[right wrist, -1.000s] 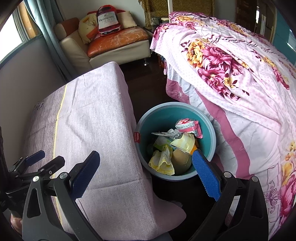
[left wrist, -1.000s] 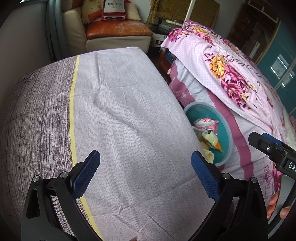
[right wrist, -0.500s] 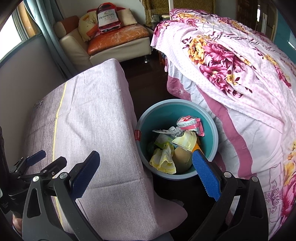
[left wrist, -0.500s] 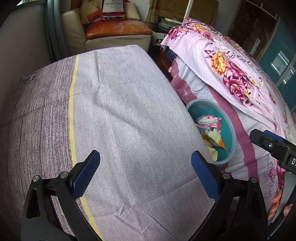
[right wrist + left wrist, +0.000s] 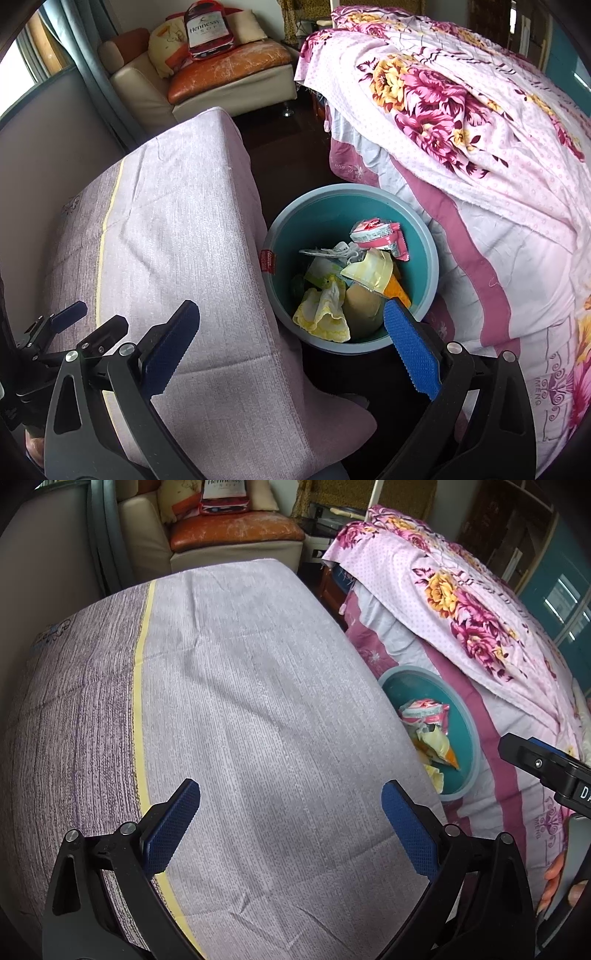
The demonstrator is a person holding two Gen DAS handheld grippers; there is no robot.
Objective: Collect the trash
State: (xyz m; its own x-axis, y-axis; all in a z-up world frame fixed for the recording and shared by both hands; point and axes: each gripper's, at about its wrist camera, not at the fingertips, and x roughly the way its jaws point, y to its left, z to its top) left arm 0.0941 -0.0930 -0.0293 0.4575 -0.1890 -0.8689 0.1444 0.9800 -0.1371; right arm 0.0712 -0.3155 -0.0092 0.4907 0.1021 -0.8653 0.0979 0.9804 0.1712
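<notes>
A teal bin [image 5: 424, 254] stands on the dark floor between the cloth-covered table and the bed. It holds several pieces of trash: a pink wrapper [image 5: 380, 236], a crushed yellow cup [image 5: 369, 273] and a yellow tissue [image 5: 325, 314]. The bin also shows in the left wrist view [image 5: 469, 734]. My right gripper [image 5: 291, 343] is open and empty above the bin's near rim. My left gripper [image 5: 291, 827] is open and empty over the bare lilac tablecloth [image 5: 240, 701]. The right gripper's body shows at the right edge of the left wrist view [image 5: 546, 768].
A bed with a pink floral cover [image 5: 461, 110] runs along the right. A beige sofa with an orange cushion [image 5: 229, 62] stands at the back, with a red bottle-shaped bag [image 5: 205, 29] on it. A grey wall [image 5: 55, 140] is on the left.
Both grippers have drawn back a little and stayed open and empty. The bin and its trash have not moved.
</notes>
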